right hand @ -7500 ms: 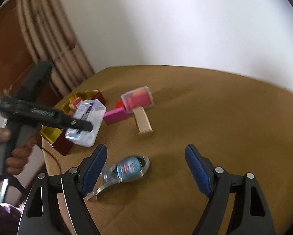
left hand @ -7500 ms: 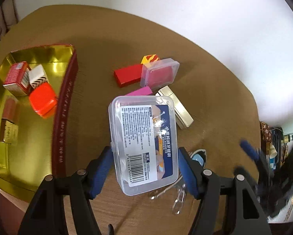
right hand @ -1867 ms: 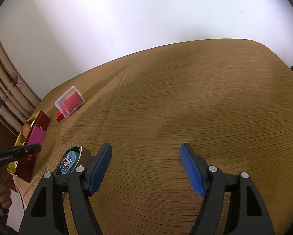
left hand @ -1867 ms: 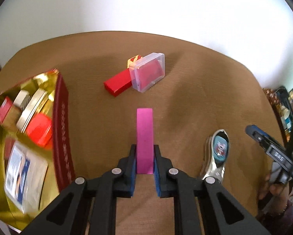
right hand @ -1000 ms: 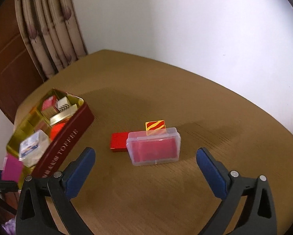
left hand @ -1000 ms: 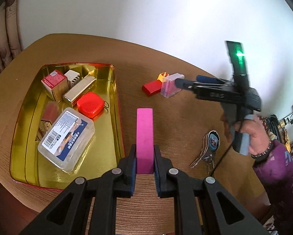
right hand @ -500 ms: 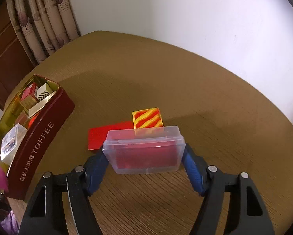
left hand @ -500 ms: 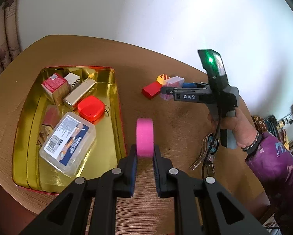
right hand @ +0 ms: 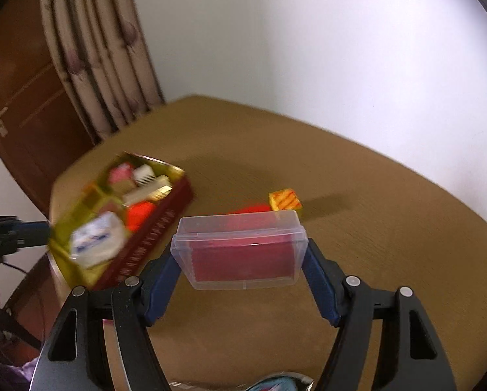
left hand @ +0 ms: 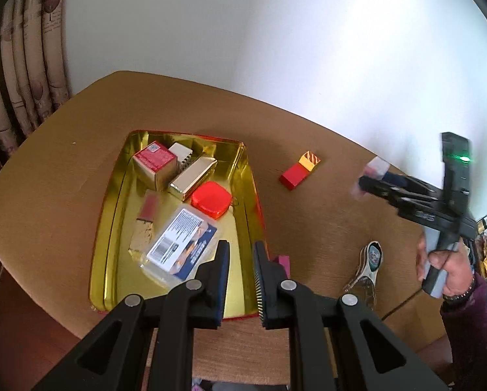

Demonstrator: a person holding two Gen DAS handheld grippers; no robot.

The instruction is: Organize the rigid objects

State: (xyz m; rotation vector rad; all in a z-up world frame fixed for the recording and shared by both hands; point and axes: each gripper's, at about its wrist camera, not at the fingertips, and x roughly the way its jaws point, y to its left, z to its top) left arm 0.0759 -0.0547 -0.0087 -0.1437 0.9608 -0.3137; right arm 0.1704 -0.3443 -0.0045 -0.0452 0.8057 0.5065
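Right gripper clamped on clear plastic box (red contents), left gripper together, empty, above gold tin.

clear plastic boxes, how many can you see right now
2. One labelled clear box lies in the gold tin; one clear box with red contents is gripped in the right tongs.

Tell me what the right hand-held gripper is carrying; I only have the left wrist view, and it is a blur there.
Observer: The right hand-held gripper has just been closing its jaws; a clear case with red contents is clamped between them.
Operator: Anything just past it?
Observer: A striped cube sits on the table right behind the case.
Operator: And the tin?
Observer: The tin lies left of the case, its dark red side wall facing that camera.
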